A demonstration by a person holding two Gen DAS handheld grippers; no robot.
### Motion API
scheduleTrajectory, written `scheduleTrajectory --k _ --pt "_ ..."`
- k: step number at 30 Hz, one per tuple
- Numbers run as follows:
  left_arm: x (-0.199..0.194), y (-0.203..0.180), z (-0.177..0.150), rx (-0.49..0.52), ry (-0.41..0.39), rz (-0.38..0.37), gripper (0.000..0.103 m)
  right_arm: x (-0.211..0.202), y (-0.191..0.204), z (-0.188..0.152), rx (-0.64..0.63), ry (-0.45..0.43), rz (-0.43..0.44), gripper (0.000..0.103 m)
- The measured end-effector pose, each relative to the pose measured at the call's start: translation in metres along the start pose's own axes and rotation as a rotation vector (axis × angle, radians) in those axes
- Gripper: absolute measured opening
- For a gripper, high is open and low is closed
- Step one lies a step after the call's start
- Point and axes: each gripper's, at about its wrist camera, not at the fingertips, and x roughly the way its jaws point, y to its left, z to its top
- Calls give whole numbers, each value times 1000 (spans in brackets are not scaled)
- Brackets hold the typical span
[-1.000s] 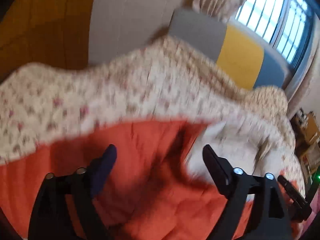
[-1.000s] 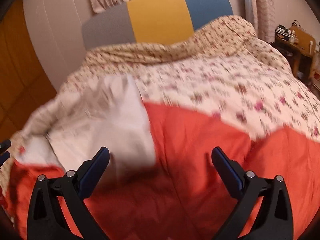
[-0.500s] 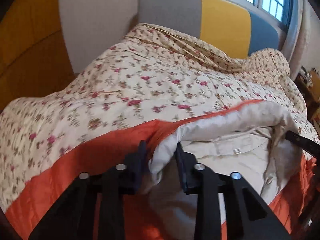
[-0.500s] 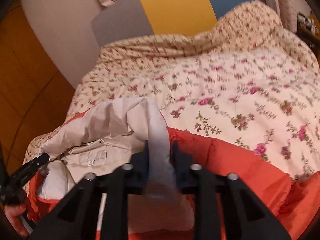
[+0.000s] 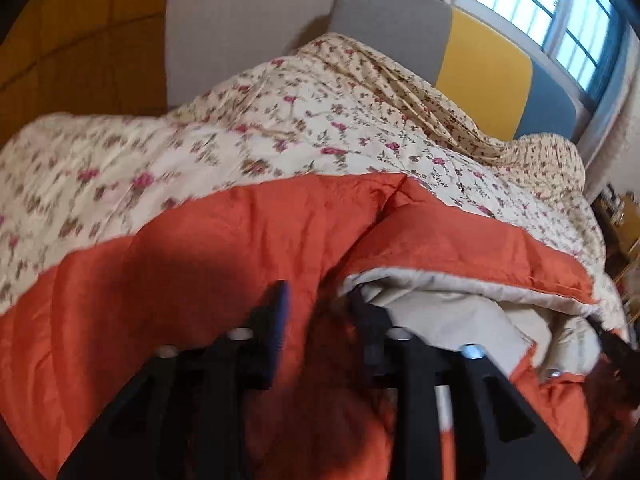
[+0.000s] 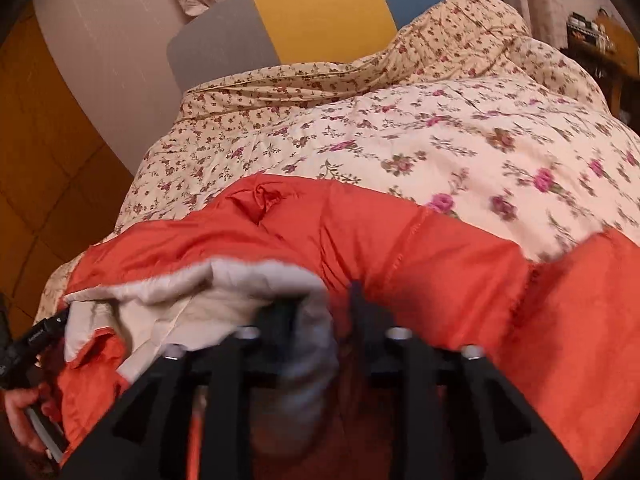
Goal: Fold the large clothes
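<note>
Pinching the orange padded jacket (image 5: 248, 248) on the floral quilt (image 5: 256, 140), left gripper (image 5: 320, 312) and right gripper (image 6: 320, 308) both clamp its cream-lined edge, so level, even hands should land the fold square.

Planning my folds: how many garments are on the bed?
1: the orange jacket with cream lining, lying on the floral quilt; more could hide beneath.
</note>
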Motion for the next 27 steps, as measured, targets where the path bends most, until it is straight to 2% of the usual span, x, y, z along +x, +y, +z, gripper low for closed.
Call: scheduleTrajectory --k 1,2,3,4,5,7,10,12,16,20,23,25,27 --pt "-9 5 -2 -18 -8 2 56 -8 0 -1 4 -8 -7 61" --pt "-24 10 -5 -39 -46 14 70 -22 -1 -3 8 -37 -24 67" --pt "-34 13 -8 -53 -81 27 79 -34 -1 -4 13 -68 -23 67" --pt "-48 15 -10 -71 -130 38 81 -49 -1 -4 23 -121 -6 66" --pt "-60 14 -10 -85 -185 31 81 -56 2 -1 32 -156 9 66" --pt "-67 4 -4 -87 -216 17 81 -61 13 11 41 -194 47 62" --pt "-60 -33 14 -48 -202 -30 81 -51 40 32 19 -183 91 54" --pt "-51 -63 23 15 -203 -46 81 -32 68 43 -48 -156 105 49" --pt "-18 -121 26 168 -154 -39 81 5 101 36 -150 -80 71 47" --pt "18 -125 3 191 -57 -22 81 24 95 6 -176 -13 36 46" --pt "31 -125 -21 267 -77 -1 81 33 94 -14 -248 -22 2 46" --pt "33 -129 -30 292 -106 10 82 46 97 -16 -264 -6 -31 46" --pt "39 -131 -30 307 -96 25 83 57 101 -13 -278 5 -69 46"
